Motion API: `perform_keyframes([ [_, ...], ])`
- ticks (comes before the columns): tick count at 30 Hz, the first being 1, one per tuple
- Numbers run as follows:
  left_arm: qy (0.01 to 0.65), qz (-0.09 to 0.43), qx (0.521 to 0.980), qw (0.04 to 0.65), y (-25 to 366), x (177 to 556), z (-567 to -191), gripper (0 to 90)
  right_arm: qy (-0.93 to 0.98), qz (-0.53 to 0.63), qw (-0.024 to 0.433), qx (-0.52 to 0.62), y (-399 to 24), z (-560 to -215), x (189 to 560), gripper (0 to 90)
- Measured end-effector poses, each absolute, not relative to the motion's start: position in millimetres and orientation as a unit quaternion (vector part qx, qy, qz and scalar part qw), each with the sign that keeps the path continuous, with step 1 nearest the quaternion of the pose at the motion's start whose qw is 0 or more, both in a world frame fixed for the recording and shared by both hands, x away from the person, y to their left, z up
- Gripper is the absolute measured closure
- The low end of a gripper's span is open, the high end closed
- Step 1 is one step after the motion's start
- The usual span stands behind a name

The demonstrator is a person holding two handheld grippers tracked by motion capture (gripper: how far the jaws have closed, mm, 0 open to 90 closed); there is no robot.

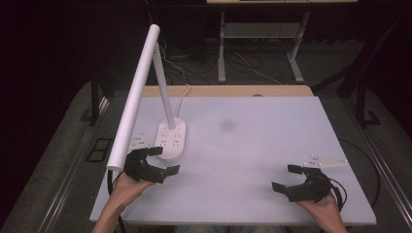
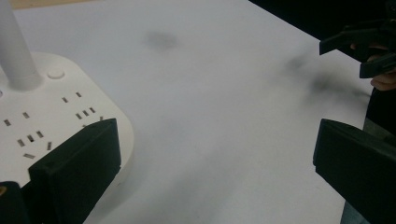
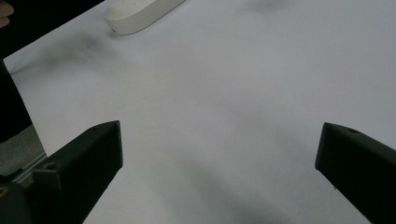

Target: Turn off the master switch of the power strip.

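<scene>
Both my grippers, left [image 1: 163,160] and right [image 1: 286,177], gaped empty; I judged the lamp base [image 1: 171,138] needed a slow, square approach.

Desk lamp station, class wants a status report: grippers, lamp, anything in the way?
Left gripper open beside lamp base. Right gripper open, holding nothing. Lamp upright, untouched. White table bare between them.

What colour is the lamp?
White all over: the lamp shows best in the high view.

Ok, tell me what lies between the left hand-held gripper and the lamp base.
Nothing visible does. The left hand-held gripper sits open right beside the lamp base, with bare table in the small gap.
</scene>
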State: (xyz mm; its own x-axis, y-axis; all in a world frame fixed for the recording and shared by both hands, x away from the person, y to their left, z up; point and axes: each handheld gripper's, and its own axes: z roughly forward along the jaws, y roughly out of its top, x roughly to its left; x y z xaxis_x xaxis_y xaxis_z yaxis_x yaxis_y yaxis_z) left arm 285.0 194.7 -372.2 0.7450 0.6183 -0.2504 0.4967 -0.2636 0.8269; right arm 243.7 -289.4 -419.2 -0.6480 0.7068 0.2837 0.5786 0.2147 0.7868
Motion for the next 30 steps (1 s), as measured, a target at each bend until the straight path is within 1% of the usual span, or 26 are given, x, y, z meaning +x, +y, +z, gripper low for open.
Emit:
perform_keyframes([
  [14,0.367,0.061,0.792,0.485,206.5,303.6,-363.1,0.0,0.776,0.467,0.064,0.419,-290.0,-419.2,243.5,0.1],
  [30,0.382,0.074,0.794,0.467,217.9,325.4,-357.3,0.6,0.776,0.467,0.064,0.419,-290.6,-420.0,244.0,0.1],
])
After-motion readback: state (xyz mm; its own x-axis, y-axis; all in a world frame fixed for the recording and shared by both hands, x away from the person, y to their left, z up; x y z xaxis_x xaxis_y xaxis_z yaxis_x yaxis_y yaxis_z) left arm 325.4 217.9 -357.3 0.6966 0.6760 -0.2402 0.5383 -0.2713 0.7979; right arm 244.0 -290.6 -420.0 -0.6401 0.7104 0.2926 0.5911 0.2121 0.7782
